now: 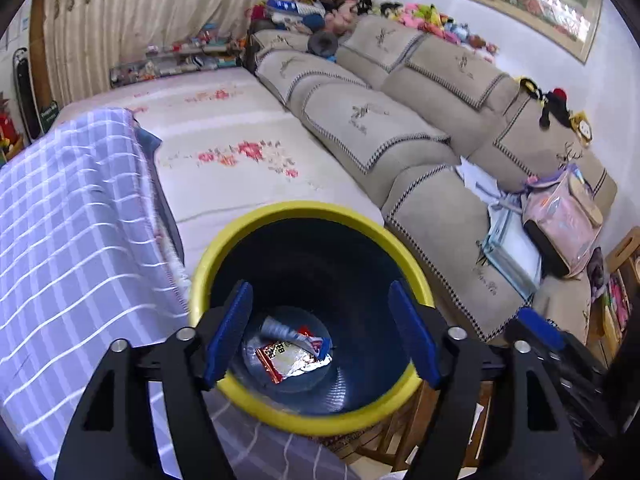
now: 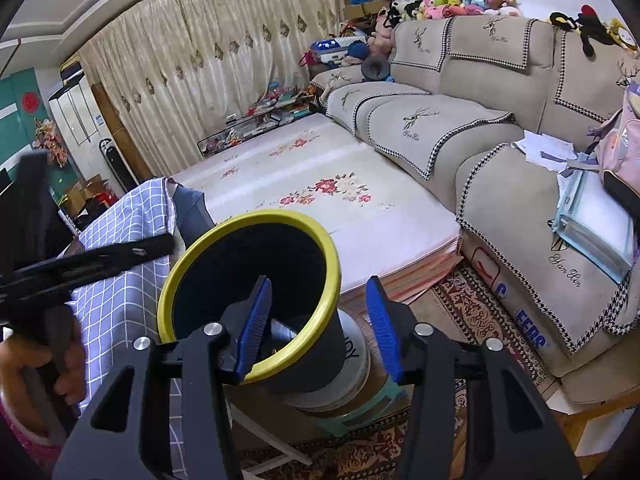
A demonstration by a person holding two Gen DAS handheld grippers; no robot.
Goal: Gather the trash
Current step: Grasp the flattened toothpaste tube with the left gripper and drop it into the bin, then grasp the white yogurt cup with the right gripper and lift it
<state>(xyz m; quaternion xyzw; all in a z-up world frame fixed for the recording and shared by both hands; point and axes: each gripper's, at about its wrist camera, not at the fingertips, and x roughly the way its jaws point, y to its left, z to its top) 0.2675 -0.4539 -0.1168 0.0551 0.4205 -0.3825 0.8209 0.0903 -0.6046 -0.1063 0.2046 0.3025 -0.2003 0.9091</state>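
Blue-padded fingers of the left hand-held gripper (image 1: 320, 332) frame the mouth of a yellow-rimmed bin (image 1: 416, 276), spread wide with nothing between them, pointing steeply down into it. At the bin's dark bottom lie a red-and-silver snack wrapper (image 1: 290, 358) and a crumpled grey scrap (image 1: 276, 326) touching it. Seen from the right wrist, the bin stands on a grey drum (image 2: 352, 372) atop a small teal stool (image 2: 360, 412), on a patterned rug (image 2: 472, 312). The right hand-held gripper (image 2: 318, 324) hangs at the bin's near edge, its jaws parted and straddling the rim (whether a pad touches the rim I cannot tell). A purple checked cloth (image 1: 72, 220) covers the surface just left of the bin, with a hand (image 2: 60, 364) beside it gripping the other tool's handle. Behind lie a floral mat (image 1: 240, 152) over a low platform, a beige sectional sofa (image 1: 420, 140) bearing papers and a pink backpack (image 1: 564, 220), plush toys (image 2: 460, 2) along its back, and cream curtains (image 2: 224, 48).
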